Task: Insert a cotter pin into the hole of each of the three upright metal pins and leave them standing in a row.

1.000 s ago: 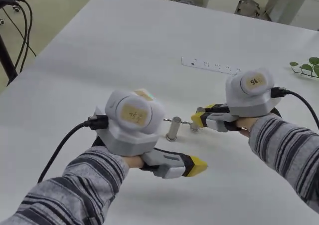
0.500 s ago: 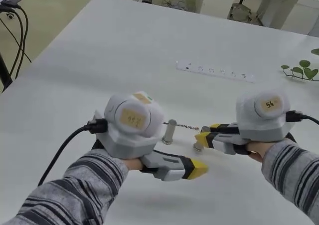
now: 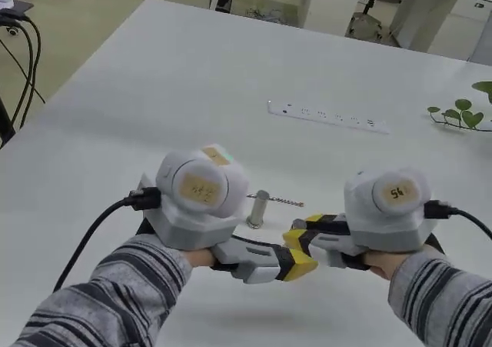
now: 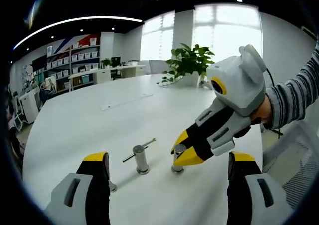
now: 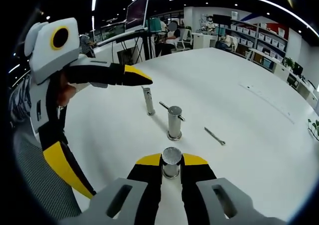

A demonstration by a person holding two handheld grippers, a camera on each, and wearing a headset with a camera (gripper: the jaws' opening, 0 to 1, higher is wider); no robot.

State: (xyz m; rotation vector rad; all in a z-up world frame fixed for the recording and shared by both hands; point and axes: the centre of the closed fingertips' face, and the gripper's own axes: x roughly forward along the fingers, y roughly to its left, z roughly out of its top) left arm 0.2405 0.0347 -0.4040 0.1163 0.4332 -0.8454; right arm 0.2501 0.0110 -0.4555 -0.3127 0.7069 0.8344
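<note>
1. Three metal pins stand in a row near the middle of the worktop [image 3: 192,70]. In the right gripper view they run away from my tool: the near pin [image 5: 171,160], the middle pin [image 5: 174,122] and the far pin [image 5: 148,101].
2. My right gripper [image 5: 171,171] is clamped on the near pin just below its head, and the pin looks upright with its foot on the worktop.
3. The middle pin has a cotter pin [image 5: 169,109] through its hole. I cannot tell whether the far pin has one.
4. My left gripper [image 4: 168,156] has its jaws wide apart and holds nothing. It hangs on my side of the row, pointing across at the near pin.
5. The spare cotter pin [image 5: 214,135] lies flat beyond the row, on the side toward the far edge and the power strip [image 3: 327,117]. Its long axis slants across the line of the row.
6. I judge the left gripper must reach over the row to fetch it. The right gripper is nearer but occupied.
</note>
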